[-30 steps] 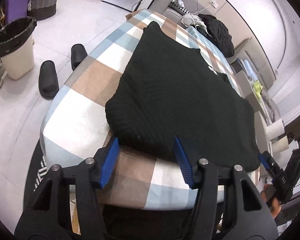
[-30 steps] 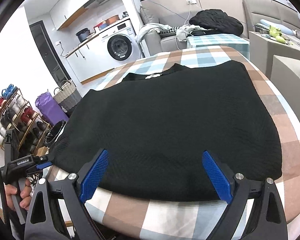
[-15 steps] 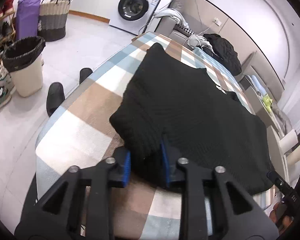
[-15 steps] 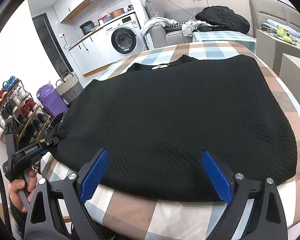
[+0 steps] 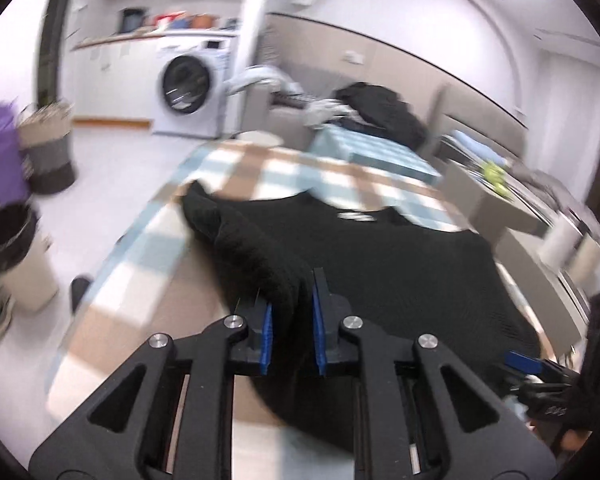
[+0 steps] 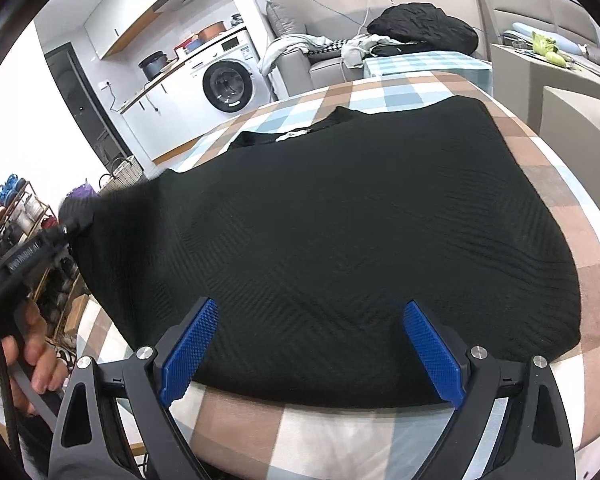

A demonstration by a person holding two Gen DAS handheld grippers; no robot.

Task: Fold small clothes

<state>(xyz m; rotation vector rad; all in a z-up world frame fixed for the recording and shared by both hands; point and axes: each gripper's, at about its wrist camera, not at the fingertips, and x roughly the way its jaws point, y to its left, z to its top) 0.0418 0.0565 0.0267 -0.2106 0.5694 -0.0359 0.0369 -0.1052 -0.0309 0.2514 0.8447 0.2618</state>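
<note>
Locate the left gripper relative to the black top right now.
The left gripper, its fingers closing, pinches the black top at its near left corner, seen at the left edge of the right wrist view, lifting it off the checked table.

I note white walls and a pale tiled floor (image 6: 188, 136). A front-loading washing machine (image 6: 226, 84) stands under a worktop with pots. A grey sofa (image 6: 300, 64) carries a heap of laundry. A shoe rack (image 6: 24, 208), woven basket (image 6: 120, 172) and lined bin (image 5: 16, 256) occupy the left.

Left tongs (image 5: 292, 320) are closing, blue pads pinching black fabric; right tongs (image 6: 312, 352) gape wide, gripping nothing.
</note>
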